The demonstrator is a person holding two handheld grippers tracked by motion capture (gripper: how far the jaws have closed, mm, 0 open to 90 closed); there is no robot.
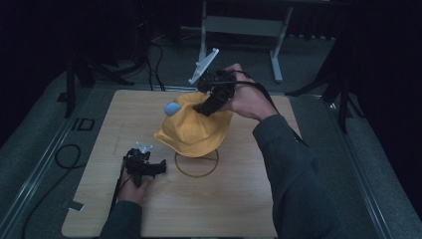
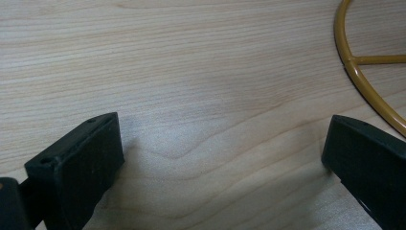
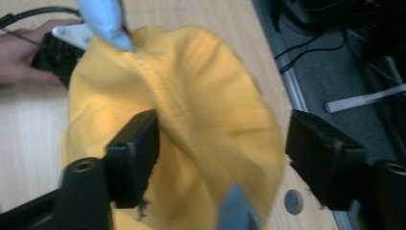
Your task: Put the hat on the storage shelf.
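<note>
A yellow cloth (image 1: pixel 194 129) hangs bunched over a stand whose yellow wire ring base (image 1: pixel 196 167) rests on the wooden table (image 1: pixel 99 199). A light blue tip (image 1: pixel 172 108) pokes out at the cloth's upper left. My right gripper (image 1: pixel 206 105) hovers at the top of the cloth. In the right gripper view its jaws stand wide apart with the yellow cloth (image 3: pixel 206 120) between them, the left jaw against a fold and the right jaw clear of it. My left gripper (image 1: pixel 160 169) lies on the table left of the ring, open and holding nothing (image 2: pixel 222 158), beside the ring base (image 2: pixel 364 81).
The table's far edge lies just behind the cloth. A white metal frame (image 1: pixel 239 25) stands on the floor beyond it. A black cable (image 1: pixel 64 154) loops on the floor at left. A small round mark (image 3: pixel 293 201) sits near the table's edge.
</note>
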